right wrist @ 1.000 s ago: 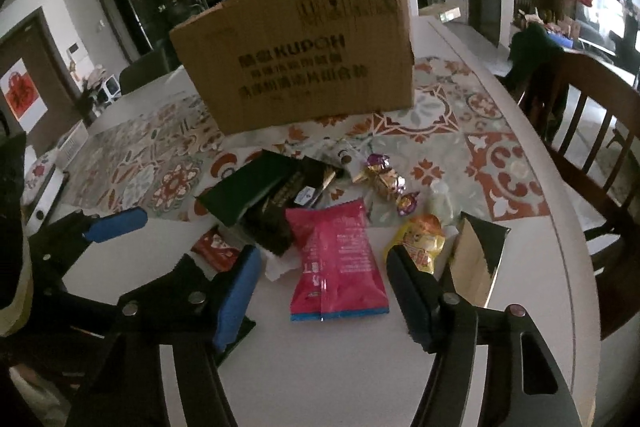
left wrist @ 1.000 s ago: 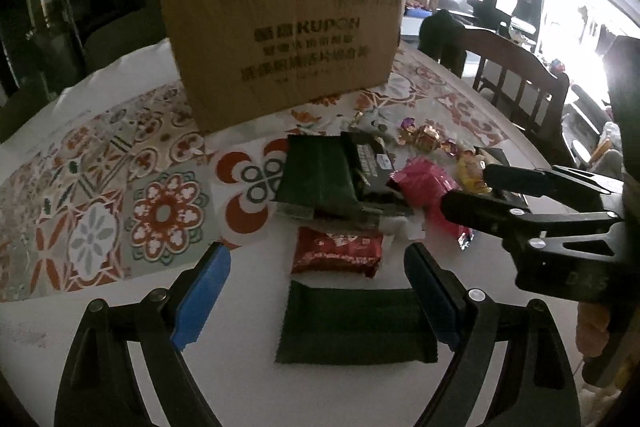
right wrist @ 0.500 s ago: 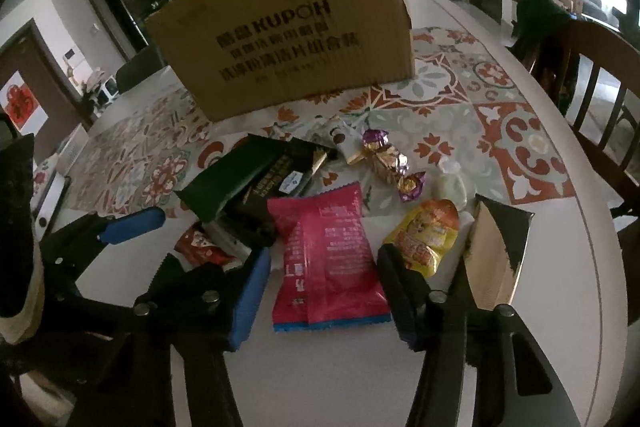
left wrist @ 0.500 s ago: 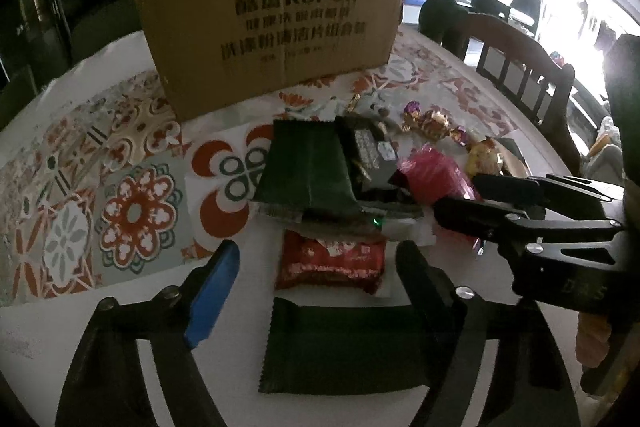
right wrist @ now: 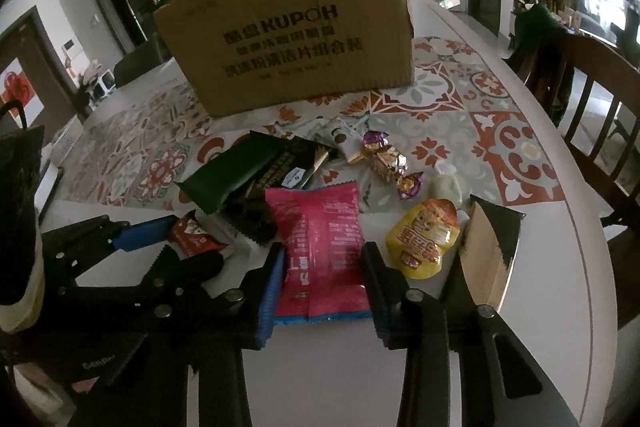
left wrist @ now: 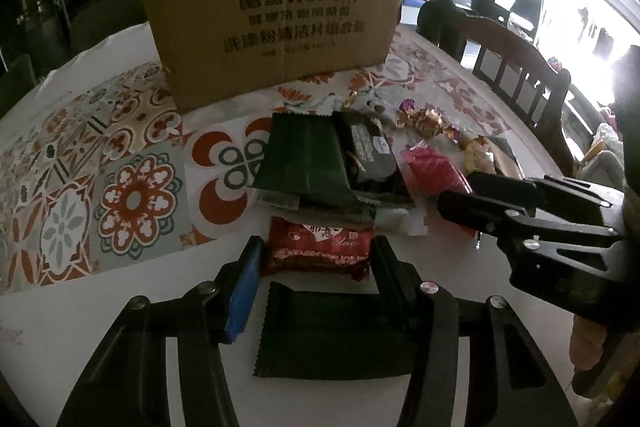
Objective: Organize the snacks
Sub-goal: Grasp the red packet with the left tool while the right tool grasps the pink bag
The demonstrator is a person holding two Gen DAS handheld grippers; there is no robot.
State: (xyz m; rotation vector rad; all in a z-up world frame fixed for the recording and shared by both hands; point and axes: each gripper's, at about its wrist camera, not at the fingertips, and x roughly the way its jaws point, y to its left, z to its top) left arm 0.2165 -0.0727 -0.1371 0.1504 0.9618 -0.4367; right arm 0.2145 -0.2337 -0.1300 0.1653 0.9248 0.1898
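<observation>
Near the counter (left wrist: pixel 132 311) edge, left gripper (left wrist: pixel 316 267) straddles the red pack (left wrist: pixel 320 251); jaws have just been closing, pads hard against the pack's two ends, so gripping it. Green wrapper (left wrist: pixel 332 339) lies flat below the red pack, between the gripper's arms, seen whole only in the left view; right view hides it behind the left gripper (right wrist: pixel 160 247). Right gripper (right wrist: pixel 320 279) has the pink bag (right wrist: pixel 320 247) between its jaws, which have just been closing; pads meet the bag's sides, gripping it. Left view shows that gripper (left wrist: pixel 460 195) side-on at right with only a bit of the pink bag (left wrist: pixel 432 175) showing, contact not readable there. Right view alone shows the yellow pack (right wrist: pixel 424 239), just right of the pink bag, a gold-and-black carton (right wrist: pixel 492 247) beyond it, a pale round sweet (right wrist: pixel 448 187) and the white sachet (right wrist: pixel 340 139). Both views show the dark green bar (left wrist: pixel 308 159) overlapping a black pack (left wrist: pixel 368 151), foil candies (right wrist: pixel 388 163) behind, and the cardboard box (left wrist: pixel 272 7) standing upright on the patterned mat (left wrist: pixel 132 187) at the back. Wooden chair (right wrist: pixel 592 131) stands at the counter's right side. Part of a hand shows at the left view's lower right, blurred.
</observation>
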